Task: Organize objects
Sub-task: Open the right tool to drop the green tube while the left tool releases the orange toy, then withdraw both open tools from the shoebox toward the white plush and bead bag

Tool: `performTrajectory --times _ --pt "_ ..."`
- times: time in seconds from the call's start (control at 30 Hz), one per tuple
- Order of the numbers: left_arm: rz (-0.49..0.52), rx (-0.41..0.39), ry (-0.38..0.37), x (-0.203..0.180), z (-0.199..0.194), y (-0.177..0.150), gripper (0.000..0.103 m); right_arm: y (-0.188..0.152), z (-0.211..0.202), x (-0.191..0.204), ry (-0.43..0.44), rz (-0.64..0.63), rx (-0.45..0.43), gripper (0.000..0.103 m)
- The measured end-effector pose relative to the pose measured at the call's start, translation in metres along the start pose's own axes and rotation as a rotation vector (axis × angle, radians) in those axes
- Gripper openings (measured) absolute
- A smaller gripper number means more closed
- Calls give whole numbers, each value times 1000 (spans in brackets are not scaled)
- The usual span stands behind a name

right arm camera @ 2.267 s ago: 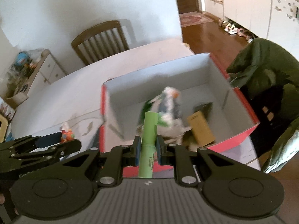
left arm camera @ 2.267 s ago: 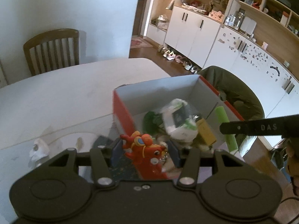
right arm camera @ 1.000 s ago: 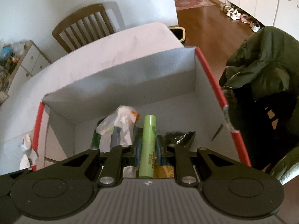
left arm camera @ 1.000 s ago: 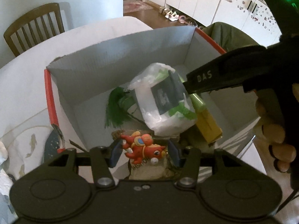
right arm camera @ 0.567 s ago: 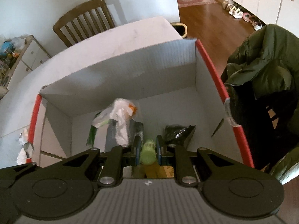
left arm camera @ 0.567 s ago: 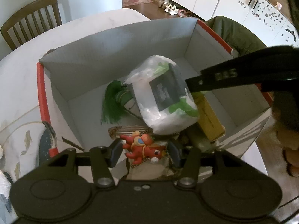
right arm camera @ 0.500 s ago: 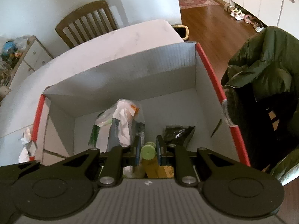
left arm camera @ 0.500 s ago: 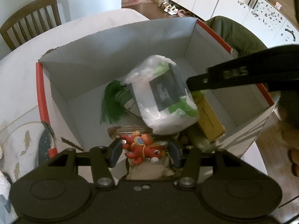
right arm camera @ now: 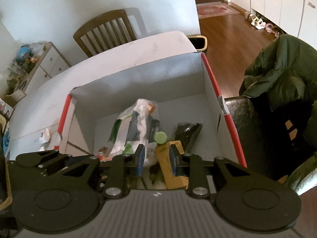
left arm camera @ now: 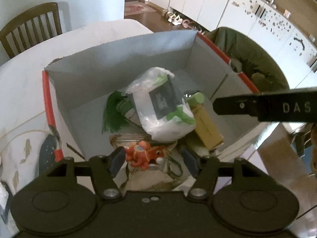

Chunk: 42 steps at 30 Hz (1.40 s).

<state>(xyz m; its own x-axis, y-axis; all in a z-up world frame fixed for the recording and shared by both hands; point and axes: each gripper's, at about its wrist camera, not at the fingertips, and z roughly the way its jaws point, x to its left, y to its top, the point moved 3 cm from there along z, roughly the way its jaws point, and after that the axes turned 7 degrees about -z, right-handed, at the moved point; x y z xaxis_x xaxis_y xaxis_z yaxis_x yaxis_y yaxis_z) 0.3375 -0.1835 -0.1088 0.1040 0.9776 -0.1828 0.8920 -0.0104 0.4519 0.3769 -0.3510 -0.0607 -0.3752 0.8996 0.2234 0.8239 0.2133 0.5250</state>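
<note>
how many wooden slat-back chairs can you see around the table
1. The brown wooden slat-back chair stands at the far side of the white table, beyond the red-rimmed cardboard box. Other chairs may be hidden outside the views.

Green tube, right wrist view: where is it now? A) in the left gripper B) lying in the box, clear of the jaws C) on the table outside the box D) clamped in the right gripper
B. The green tube lies in the box beside the yellow carton, ahead of the right gripper, whose jaws have just been opening and grip nothing.
</note>
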Motion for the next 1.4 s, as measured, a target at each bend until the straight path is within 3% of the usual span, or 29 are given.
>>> performTrajectory --times 0.07,0.4,0.7,0.93,1.1,1.27,1.4 --pt "-21 -24 -2 3 -11 0 79 -2 -7 3 4 -3 -11 26" --pt "-80 -130 -26 19 -58 -3 79 -16 -40 25 29 -34 -75 26" --pt "-127 -212 -32 59 -112 -18 80 -27 -61 73 56 -86 -116 26" --pt "-133 -256 -16 100 -139 -34 83 -35 -64 117 34 -104 -121 43" --pt "-155 -255 -8 136 -151 -43 84 -38 -60 153 43 -127 -116 43" --pt "-166 -266 3 170 -162 -50 86 -41 -53 191 46 -147 -115 51" --pt "-169 -280 24 200 -172 -56 94 -43 -45 219 49 -159 -113 52"
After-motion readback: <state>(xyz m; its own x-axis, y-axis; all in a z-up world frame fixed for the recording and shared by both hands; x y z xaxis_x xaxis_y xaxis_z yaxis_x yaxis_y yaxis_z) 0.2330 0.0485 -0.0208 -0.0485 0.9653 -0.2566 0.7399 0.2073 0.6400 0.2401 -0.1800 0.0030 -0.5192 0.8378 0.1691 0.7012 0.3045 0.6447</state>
